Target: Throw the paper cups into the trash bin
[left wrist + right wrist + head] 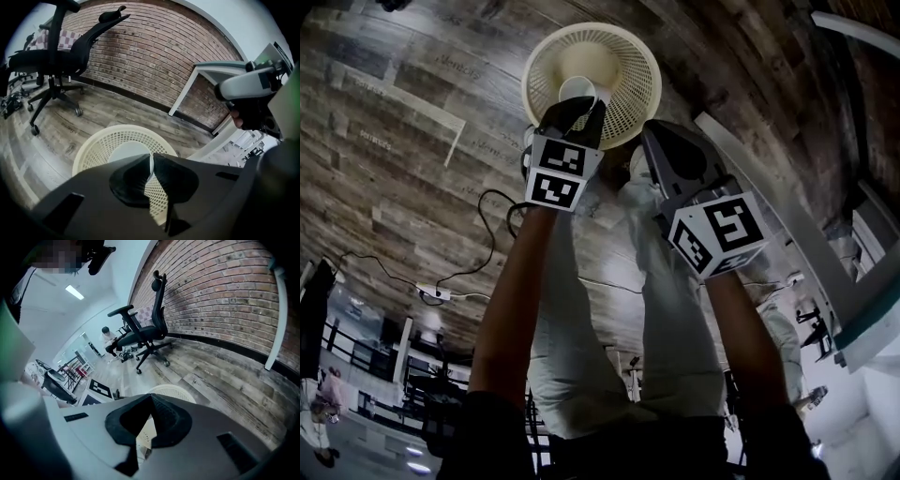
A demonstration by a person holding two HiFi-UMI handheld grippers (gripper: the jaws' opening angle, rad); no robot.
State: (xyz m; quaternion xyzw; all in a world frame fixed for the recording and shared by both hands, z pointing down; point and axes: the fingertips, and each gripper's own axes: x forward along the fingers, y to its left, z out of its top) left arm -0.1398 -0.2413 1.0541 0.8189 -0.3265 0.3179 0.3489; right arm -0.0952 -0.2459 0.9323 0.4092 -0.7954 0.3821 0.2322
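Note:
A cream lattice trash bin (623, 56) stands on the wood floor ahead of me. My left gripper (577, 111) hangs over its rim, shut on the rim of a white paper cup (578, 90). In the left gripper view the cup (126, 151) sits above the bin (93, 152), its edge pinched between the dark pads. My right gripper (651, 142) is just right of the bin, a little short of it. In the right gripper view the jaws are shut on a white printed paper cup (146, 433), with the bin (174, 393) just beyond them.
A black office chair (61, 56) stands on the floor before a brick wall (225, 291). A white table leg (185, 96) rises right of the bin. A power strip with cables (436, 292) lies at the left. My legs (619, 309) are below the grippers.

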